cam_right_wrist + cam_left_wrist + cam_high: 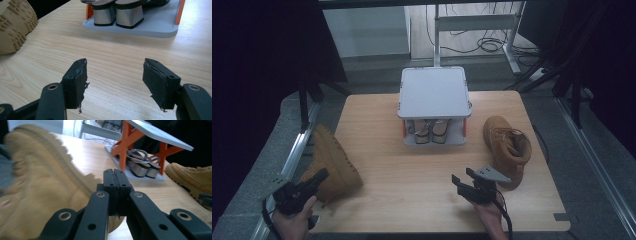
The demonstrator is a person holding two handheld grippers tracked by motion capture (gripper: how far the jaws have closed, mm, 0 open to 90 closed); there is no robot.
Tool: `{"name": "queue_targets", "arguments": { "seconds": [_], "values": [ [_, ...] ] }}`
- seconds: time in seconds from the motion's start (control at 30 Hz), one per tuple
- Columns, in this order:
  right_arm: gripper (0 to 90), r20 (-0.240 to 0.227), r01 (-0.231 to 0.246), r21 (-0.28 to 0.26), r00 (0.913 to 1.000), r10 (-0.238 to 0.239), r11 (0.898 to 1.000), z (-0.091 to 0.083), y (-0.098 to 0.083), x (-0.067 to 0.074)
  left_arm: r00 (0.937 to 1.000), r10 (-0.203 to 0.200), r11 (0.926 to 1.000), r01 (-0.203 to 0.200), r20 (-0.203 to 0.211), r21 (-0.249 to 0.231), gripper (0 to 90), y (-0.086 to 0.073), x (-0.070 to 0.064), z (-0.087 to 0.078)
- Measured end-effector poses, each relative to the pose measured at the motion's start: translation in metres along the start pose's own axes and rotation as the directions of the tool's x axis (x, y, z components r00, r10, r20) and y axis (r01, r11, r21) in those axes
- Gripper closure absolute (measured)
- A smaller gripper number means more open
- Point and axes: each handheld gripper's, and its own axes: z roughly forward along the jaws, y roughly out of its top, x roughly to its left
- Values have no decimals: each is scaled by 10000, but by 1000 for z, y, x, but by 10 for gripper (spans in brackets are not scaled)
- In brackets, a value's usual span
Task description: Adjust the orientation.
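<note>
So, counting things up: two tan boots, one small shoe rack, one pair of silver block-heel shoes, two grippers. In the high view my left gripper (314,181) sits at the lower left of the frame, jaws pressed flat together with nothing between them, its tip right at the left boot (331,162). That boot lies tipped over near the table's left edge, and in the left gripper view its toothy sole runs across the left half of the picture, kinda blurry. Can't tell if the tip actually touches it. My right gripper (463,177) is at the lower middle-right, jaws spread wide and empty, bare wooden table (412,195) between them. The right boot (508,148) stands just beside it, toward the right edge of the frame. The rack (433,106), grey shelves on orange posts, stands at the upper middle of the table, and the two heeled shoes (431,131) sit side by side on its bottom shelf
</note>
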Motion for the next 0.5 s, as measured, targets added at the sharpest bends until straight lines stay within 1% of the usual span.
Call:
{"name": "queue_targets", "arguments": {
  "seconds": [0.07, 0.2, 0.33, 0.5],
  "values": [
    [363, 10, -36, 40, 10000, 36, 10000, 1, -1, 0, 9999, -131, 9999, 130, -69, -49, 890, -4, 6, -5],
    [363, 36, -22, 102, 10000, 22, 9999, 1, -1, 0, 9990, -257, 9996, 260, -376, 74, 890, -13, 18, -11],
    [363, 97, -46, 110, 9999, 45, 9999, 2, -2, -1, 9960, -345, 9993, 355, -828, 103, 891, -20, 30, -18],
    [364, 148, -42, 175, 9999, 40, 9998, 3, -3, -3, 9927, -422, 9989, 444, -1129, 168, 891, -28, 42, -27]
  ]
}}
